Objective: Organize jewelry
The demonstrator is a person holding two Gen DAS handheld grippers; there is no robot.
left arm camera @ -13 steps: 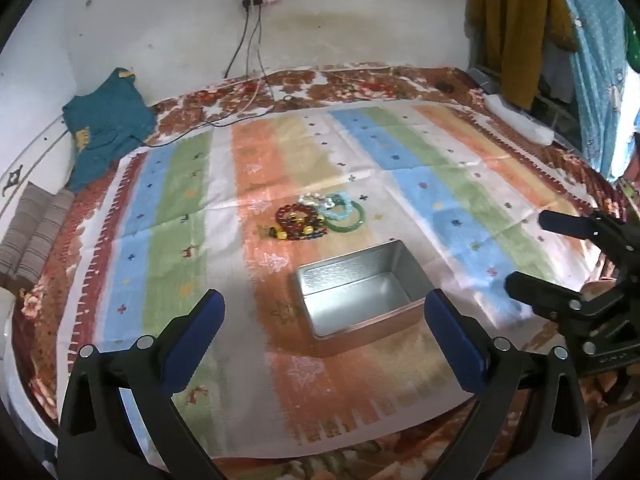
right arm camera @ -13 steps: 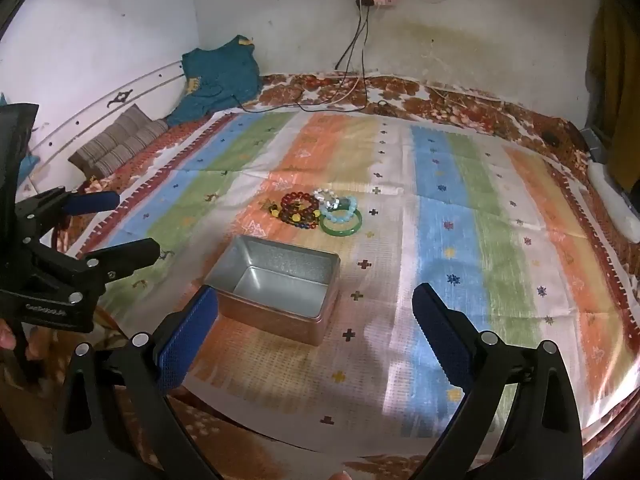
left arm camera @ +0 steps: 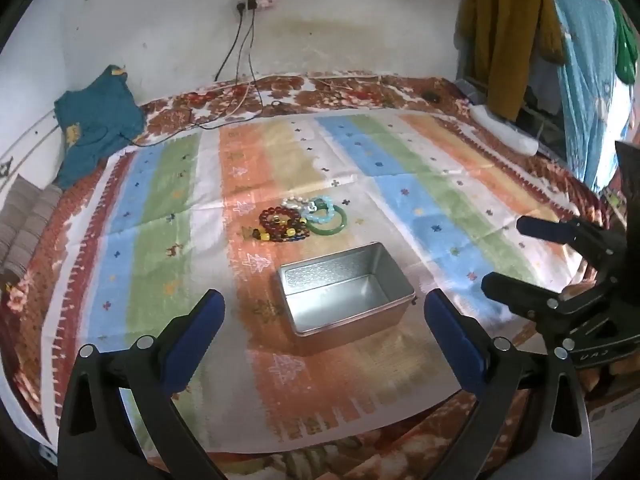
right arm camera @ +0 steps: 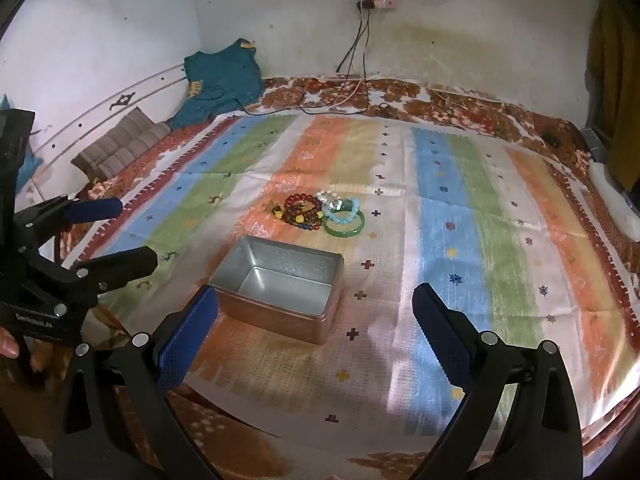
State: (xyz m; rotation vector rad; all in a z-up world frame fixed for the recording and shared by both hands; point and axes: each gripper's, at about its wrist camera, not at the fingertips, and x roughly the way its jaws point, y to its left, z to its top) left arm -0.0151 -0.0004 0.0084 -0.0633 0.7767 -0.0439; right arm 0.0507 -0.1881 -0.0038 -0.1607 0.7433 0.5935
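An empty metal tin (left arm camera: 346, 294) (right arm camera: 280, 294) sits open on a striped cloth on the bed. Just beyond it lies a small pile of bracelets: a dark red bead one (left arm camera: 282, 224) (right arm camera: 302, 210), a green bangle (left arm camera: 330, 224) (right arm camera: 344, 226), a pale blue one (left arm camera: 318, 216) (right arm camera: 340, 210) and a white one (left arm camera: 294, 201). My left gripper (left arm camera: 324, 340) (right arm camera: 106, 234) is open and empty, hovering near the bed's front edge. My right gripper (right arm camera: 316, 332) (left arm camera: 516, 254) is open and empty too, to the right of the left one.
A teal garment (left arm camera: 96, 124) and a folded striped cloth (right arm camera: 120, 148) lie at the bed's far left. Cables (left arm camera: 240, 80) hang from a wall socket onto the bed. Clothes (left arm camera: 508, 32) hang at the right. A white object (left arm camera: 504, 134) lies at the right edge.
Both grippers have shifted slightly nearer the tin. Nothing on the bed has moved.
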